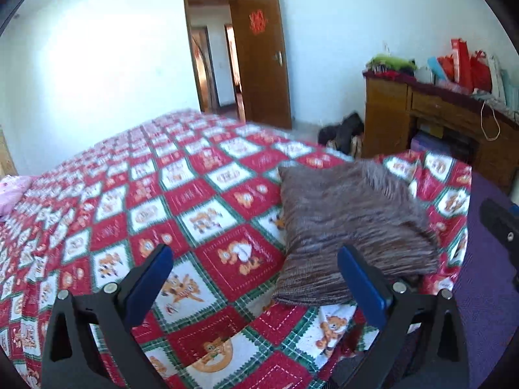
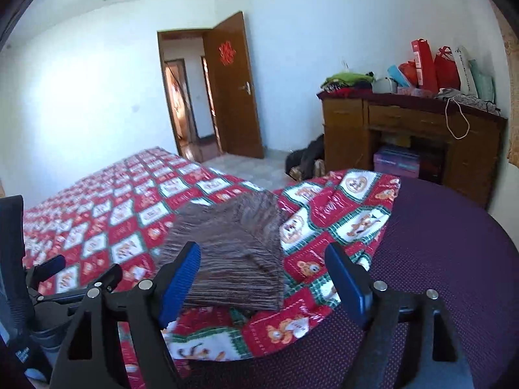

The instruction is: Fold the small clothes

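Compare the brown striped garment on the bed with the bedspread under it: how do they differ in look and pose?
The brown striped garment is a muted brown with fine streaks; the bedspread is a bright red, white and green check with cartoon bears. The garment is folded into a compact stack near the bed's corner; the bedspread lies spread across the whole bed, its corner turned up over purple fabric. Both are cloth, and neither is gripped.
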The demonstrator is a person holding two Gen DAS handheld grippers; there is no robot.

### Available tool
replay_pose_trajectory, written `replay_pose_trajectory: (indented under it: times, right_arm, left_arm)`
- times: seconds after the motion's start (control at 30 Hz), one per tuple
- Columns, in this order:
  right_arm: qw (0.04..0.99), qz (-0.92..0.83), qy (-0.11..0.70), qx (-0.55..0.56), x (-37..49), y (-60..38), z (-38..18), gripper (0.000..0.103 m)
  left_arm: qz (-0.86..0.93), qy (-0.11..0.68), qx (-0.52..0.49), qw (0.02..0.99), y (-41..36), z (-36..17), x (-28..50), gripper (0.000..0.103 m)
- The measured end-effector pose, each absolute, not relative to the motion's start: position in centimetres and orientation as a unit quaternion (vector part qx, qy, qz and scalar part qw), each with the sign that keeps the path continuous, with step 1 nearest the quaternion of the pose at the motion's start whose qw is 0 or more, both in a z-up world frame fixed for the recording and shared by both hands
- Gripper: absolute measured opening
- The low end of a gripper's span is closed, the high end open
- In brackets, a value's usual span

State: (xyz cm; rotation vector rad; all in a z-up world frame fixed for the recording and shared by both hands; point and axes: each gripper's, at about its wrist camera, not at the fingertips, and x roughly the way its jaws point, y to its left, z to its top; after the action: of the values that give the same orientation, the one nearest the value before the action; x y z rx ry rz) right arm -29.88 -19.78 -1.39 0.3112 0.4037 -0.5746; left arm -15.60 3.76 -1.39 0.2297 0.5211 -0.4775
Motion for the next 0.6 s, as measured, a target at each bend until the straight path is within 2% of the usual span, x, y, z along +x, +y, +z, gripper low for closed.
replay_pose_trajectory:
  times: [0.27, 0.6]
  right_arm:
    - [0.941, -0.292, 0.133, 0.113, -33.1, -17.8, 1.6, 0.086]
    - [0.948, -0.300, 0.044, 0.092, -36.7, -15.8, 6.1, 0.094]
  left_arm:
    - [-0.266, 0.241, 0.071, 0.931, 4.7, 1.4, -18.5, 0.103]
    - [-0.268, 0.198, 0.066, 0.941, 5.5, 4.2, -22.2, 0.103]
